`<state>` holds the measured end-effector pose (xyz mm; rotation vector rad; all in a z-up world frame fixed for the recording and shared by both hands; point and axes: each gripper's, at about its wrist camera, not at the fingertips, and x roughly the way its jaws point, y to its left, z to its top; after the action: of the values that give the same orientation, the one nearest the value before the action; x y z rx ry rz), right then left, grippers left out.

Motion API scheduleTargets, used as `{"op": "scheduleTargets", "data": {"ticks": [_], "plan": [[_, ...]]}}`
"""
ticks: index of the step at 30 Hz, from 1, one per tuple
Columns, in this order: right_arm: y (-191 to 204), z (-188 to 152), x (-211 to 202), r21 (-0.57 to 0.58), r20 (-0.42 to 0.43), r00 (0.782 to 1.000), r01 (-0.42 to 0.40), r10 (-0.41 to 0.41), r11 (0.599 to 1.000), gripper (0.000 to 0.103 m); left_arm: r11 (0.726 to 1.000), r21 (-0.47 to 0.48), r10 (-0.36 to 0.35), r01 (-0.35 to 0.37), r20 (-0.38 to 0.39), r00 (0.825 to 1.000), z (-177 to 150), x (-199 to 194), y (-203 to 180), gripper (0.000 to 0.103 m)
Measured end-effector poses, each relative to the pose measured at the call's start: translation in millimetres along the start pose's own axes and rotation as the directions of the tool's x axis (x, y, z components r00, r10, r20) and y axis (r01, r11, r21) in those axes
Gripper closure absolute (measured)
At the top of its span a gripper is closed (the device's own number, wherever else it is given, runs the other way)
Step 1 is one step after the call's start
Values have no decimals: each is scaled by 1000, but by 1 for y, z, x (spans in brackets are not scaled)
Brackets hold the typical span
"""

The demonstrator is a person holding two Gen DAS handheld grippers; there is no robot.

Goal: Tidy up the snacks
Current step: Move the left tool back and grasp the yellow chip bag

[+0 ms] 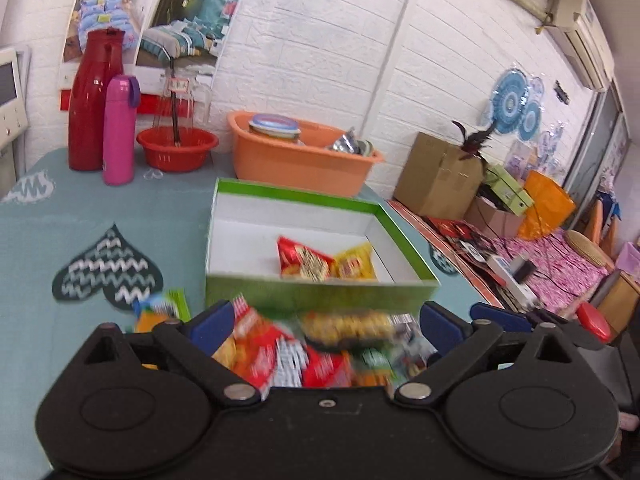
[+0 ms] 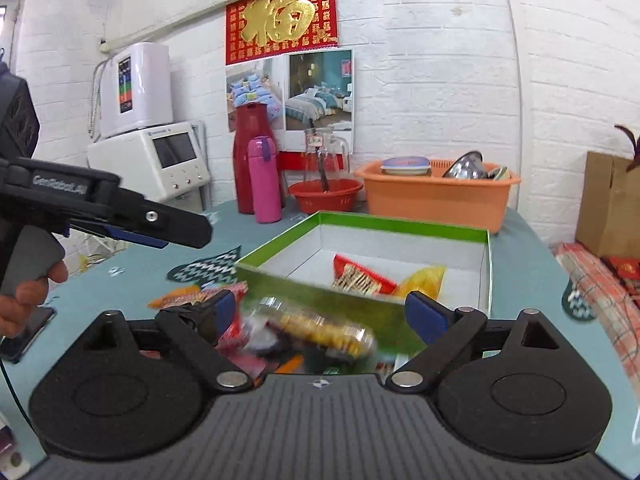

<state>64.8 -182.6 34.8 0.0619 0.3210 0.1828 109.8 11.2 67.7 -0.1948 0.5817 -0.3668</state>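
1. Far left in the right wrist view: the left claw (image 2: pixel 188 236) is seen side-on, a person's hand (image 2: pixel 24 292) on its grip. From its own cam its jaws stand wide apart, nothing clamped betw. them.
2. Left of the left claw, on the teal tabletop (image 1: pixel 80 208): a green-and-orange packet (image 1: pixel 160 308), blurred.
3. Well ahead-left of both claws, by the wall: a red flask (image 1: pixel 94 100) w/ a pink bottle (image 1: pixel 119 132) just beside it, then a red bowl (image 1: pixel 176 152).
4. Directly below/betw. the left claw's fingers: a loose pile of snack packets (image 1: pixel 304 356), red, orange, yellow; too blurred to read.
5. Right claw (image 2: pixel 316 312): jaws fully apart, holding nothing. A clear pack of yellow snacks (image 2: pixel 320 330) lies blurred betw. the fingers, touching neither pad as far as can be told.
6. Just ahead of both claws: a green box (image 1: pixel 320 292) w/ white inside, open top. In it, near the front-right corner, a red packet (image 1: pixel 304 262) and a yellow packet (image 1: pixel 354 266) side by side.
7. Beyond the box, ahead-right: an orange tub (image 1: pixel 296 160) w/ a lidded container and metal items.
8. Far right of the left claw, off the tabletop: a cardboard box (image 1: pixel 436 176).
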Motion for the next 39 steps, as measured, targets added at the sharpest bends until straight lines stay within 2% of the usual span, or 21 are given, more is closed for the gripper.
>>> {"op": "scheduleTargets", "data": {"ticks": [3, 6, 8, 10, 13, 16, 17, 19, 20, 21, 22, 25, 27, 29, 30, 31, 33, 38, 39], "plan": [[6, -20, -11, 33, -33, 999, -32, 33, 999, 0, 999, -26, -39, 39, -27, 999, -29, -15, 1, 0], [15, -40, -11, 47, -85, 994, -63, 67, 997, 0, 997, -66, -46, 42, -54, 997, -58, -22, 7, 0], [22, -51, -8, 48, -123, 986, -105, 111, 993, 0, 991, -126, -48, 39, -70, 996, -77, -24, 16, 0], [29, -58, 0, 56, -162, 975, -147, 154, 988, 0, 976, -212, -75, 57, -78, 994, -91, -26, 30, 0], [38, -61, 12, 62, -194, 960, -192, 201, 979, 1, 942, -327, -89, 69, -45, 995, -105, -31, 48, 0], [48, -59, 24, 46, -194, 958, -206, 211, 977, 5, 929, -366, -77, 61, -30, 997, -108, -33, 58, 0], [49, -59, 28, 41, -193, 959, -206, 210, 978, 9, 927, -369, -75, 60, -27, 997, -107, -32, 60, 0], [51, -60, 34, 33, -208, 960, -183, 186, 983, 63, 925, -374, -80, 64, -27, 996, -106, -29, 63, 0], [49, -63, 32, 34, -209, 959, -188, 191, 982, 69, 925, -374, -88, 72, -27, 996, -105, -27, 64, 0], [48, -65, 28, 36, -209, 957, -199, 202, 979, 83, 924, -374, -98, 80, -29, 995, -105, -24, 64, 0], [48, -67, 21, 34, -215, 955, -200, 203, 979, 88, 923, -373, -108, 88, -33, 994, -107, -22, 63, 0], [46, -73, -1, 26, -211, 958, -195, 196, 981, 92, 925, -363, -138, 112, -46, 989, -109, -13, 58, 0], [43, -77, -12, 47, -214, 957, -193, 198, 980, 89, 925, -361, -146, 117, -55, 988, -109, -7, 56, 0], [43, -79, -17, 33, -215, 958, -189, 192, 981, 68, 924, -368, -135, 104, -61, 989, -108, -4, 57, 0], [44, -78, -17, 23, -206, 962, -176, 177, 984, 51, 924, -369, -132, 101, -59, 990, -107, -4, 57, 0], [45, -77, -16, 8, -199, 965, -174, 173, 985, 29, 925, -367, -130, 101, -56, 990, -107, -4, 57, 0], [47, -72, -12, -6, -177, 970, -169, 166, 986, 8, 927, -362, -126, 100, -49, 991, -105, -6, 57, 0], [54, -62, 16, -29, -178, 967, -190, 182, 981, 10, 930, -356, -119, 90, -59, 991, -102, 1, 60, 0], [54, -63, 23, -26, -183, 965, -194, 186, 981, 11, 930, -357, -124, 93, -65, 990, -101, 5, 61, 10]]}}
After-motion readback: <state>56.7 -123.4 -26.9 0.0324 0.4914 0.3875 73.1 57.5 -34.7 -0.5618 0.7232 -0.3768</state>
